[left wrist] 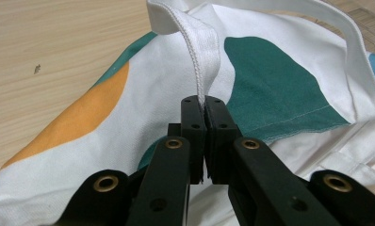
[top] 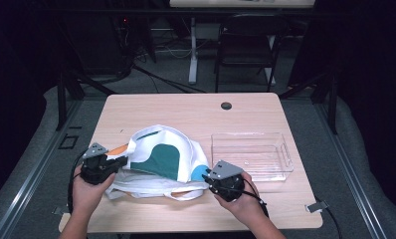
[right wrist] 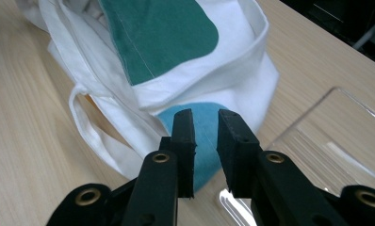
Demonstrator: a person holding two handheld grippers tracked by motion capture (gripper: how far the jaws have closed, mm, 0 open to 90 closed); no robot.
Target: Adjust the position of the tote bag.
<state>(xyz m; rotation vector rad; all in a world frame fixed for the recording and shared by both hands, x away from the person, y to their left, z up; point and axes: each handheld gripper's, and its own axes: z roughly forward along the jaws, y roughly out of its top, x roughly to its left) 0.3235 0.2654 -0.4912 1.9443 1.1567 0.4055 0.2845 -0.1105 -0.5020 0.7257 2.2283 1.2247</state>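
Showing: a person at a wooden table point(top: 151, 107), a gripper in each hand, working on a white tote bag point(top: 158, 162).
Tote bag: lies crumpled on the near left half of the table, between the two grippers; white cloth with a green patch point(top: 162, 160), an orange patch point(left wrist: 77, 120) at its left edge and a blue patch point(right wrist: 205, 136) at its right edge.
Strap: a white stitched strap point(left wrist: 200, 52) rises from the bag and runs down into the left gripper's jaws; a second loop of strap point(right wrist: 89, 134) lies flat on the table at the bag's near side.
Left gripper point(left wrist: 205, 104): at the bag's left edge, jaws pressed together on the stitched strap, the cloth pinched between the pads.
Right gripper point(right wrist: 205, 120): at the bag's right edge, jaws standing a little apart with a clear gap between the pads; the blue patch lies just beyond the tips, and nothing is gripped.
Clear tray point(top: 285, 154): a transparent plastic box on the right half of the table, just beside the bag and the right gripper; its near corner shows in the right gripper view.
Hands: left hand point(top: 89, 191) and right hand point(top: 246, 201) enter from the near edge, each wrapped around its gripper's body.
Background: a dark folding chair point(top: 248, 42) stands beyond the far edge of the table.
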